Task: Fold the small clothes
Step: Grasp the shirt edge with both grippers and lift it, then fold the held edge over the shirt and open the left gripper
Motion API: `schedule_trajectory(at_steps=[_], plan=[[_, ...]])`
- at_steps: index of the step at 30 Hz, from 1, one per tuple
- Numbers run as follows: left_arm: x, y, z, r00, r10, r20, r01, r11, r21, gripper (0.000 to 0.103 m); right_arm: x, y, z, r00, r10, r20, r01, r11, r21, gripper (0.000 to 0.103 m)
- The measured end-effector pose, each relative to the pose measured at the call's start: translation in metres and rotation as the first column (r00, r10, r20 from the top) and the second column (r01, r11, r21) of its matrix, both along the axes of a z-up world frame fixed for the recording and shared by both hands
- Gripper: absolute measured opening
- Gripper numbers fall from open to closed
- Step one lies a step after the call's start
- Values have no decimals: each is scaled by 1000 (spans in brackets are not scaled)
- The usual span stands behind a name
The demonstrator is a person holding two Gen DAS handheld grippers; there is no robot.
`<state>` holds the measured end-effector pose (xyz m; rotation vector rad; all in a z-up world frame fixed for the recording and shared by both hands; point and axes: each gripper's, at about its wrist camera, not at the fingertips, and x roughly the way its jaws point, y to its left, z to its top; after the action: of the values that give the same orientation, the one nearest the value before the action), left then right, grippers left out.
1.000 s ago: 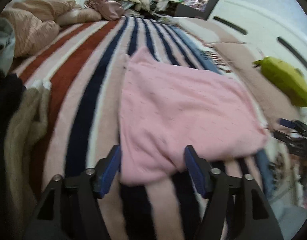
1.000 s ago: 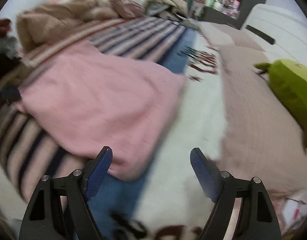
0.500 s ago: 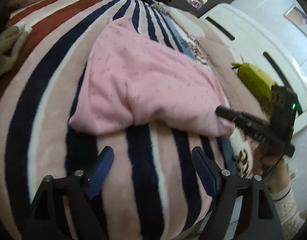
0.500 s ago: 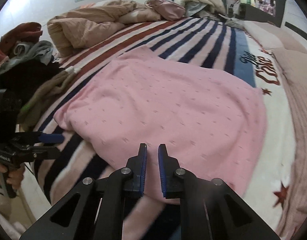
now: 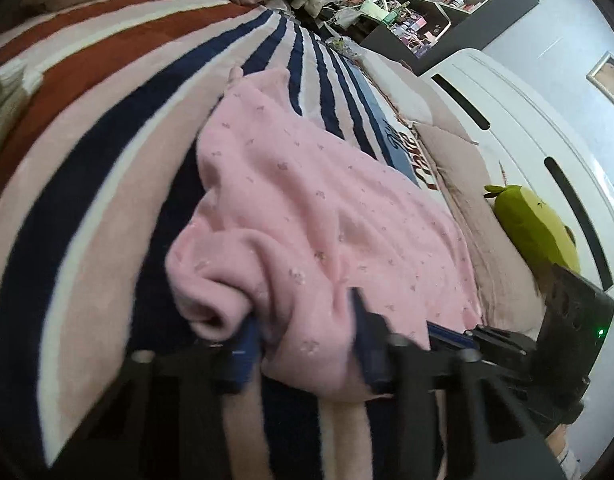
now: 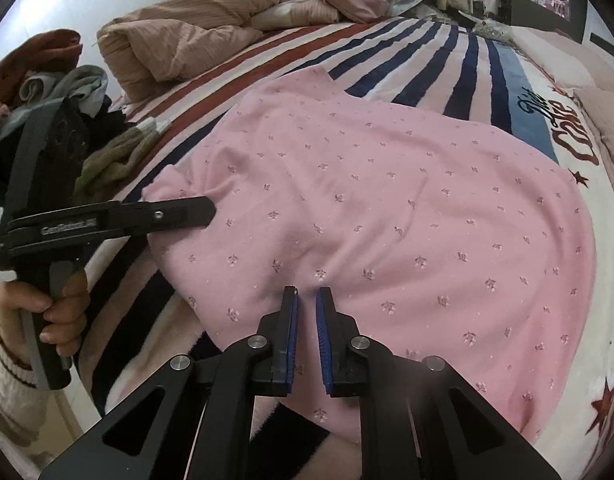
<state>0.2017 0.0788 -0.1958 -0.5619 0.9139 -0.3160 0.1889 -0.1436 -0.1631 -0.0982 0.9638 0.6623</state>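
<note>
Since half a second ago the left gripper [image 5: 303, 340] has pushed forward into the near edge of the soft pink floral-print fleece garment [image 6: 387, 208], which bunches between its blue-padded fingers [image 5: 247, 344]; blur hides whether they pinch it, though they look partly apart. Meanwhile the right gripper [image 6: 307, 312] has its fingers nearly together, clamped on a fold of the garment's edge. It lies spread on the striped navy, pink and rust bed blanket [image 6: 459, 60], near a green plush toy [image 5: 535, 232].

Pink flower-print garment [image 6: 387, 208] lies spread on striped bed, near-left edge bunched up w/ folds.
</note>
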Motion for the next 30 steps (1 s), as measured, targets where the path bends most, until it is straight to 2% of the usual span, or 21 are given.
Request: schedule_trajectory(at_steps=[1, 3, 7, 10, 12, 13, 14, 16, 18, 21, 23, 26, 28, 30], plan=[[0, -3, 4, 1000, -10, 12, 9, 1000, 10, 21, 0, -2, 1, 1000, -4, -3, 4, 1000, 5, 6], [-2, -11, 17, 998, -32, 56, 28, 996, 80, 18, -1, -9, 7, 1000, -19, -14, 20, 999, 30, 6], [-6, -34, 51, 983, -95, 160, 62, 977, 203, 17, -3, -46, 29, 992, -123, -7, 123, 986, 114, 8], [-7, -63, 73, 959, -169, 228, 85, 938, 337, 17, -7, -80, 46, 974, -224, 28, 217, 963, 158, 17], [-8, -89, 83, 938, -242, 246, 115, 891, 440, 17, -11, -101, 52, 960, -279, 37, 267, 945, 190, 17], [-7, -99, 85, 929, -277, 245, 139, 875, 463, 17, -13, -112, 54, 952, -305, 36, 291, 934, 206, 17], [-6, -111, 87, 917, -317, 243, 177, 868, 465, 17, -15, -121, 55, 944, -327, 37, 312, 925, 218, 17], [-2, -132, 88, 889, -394, 232, 278, 868, 410, 17, -18, -133, 57, 936, -351, 39, 332, 913, 235, 17], [5, -155, 82, 868, -454, 200, 360, 854, 376, 17, -23, -141, 58, 931, -362, 42, 341, 906, 249, 17], [10, -194, 67, 845, -515, 142, 428, 812, 396, 17, -26, -148, 59, 931, -363, 50, 339, 905, 258, 17], [11, -217, 52, 820, -564, 96, 488, 777, 398, 17, -28, -153, 61, 931, -360, 60, 335, 908, 252, 17], [7, -234, 34, 794, -607, 43, 546, 742, 388, 20, -29, -160, 61, 929, -365, 60, 338, 905, 257, 17], [4, -235, 31, 781, -622, 48, 559, 732, 389, 25, -28, -166, 62, 927, -372, 55, 345, 899, 271, 22], [1, -233, 34, 768, -638, 58, 582, 732, 354, 45, -27, -167, 63, 926, -374, 56, 345, 896, 280, 27]])
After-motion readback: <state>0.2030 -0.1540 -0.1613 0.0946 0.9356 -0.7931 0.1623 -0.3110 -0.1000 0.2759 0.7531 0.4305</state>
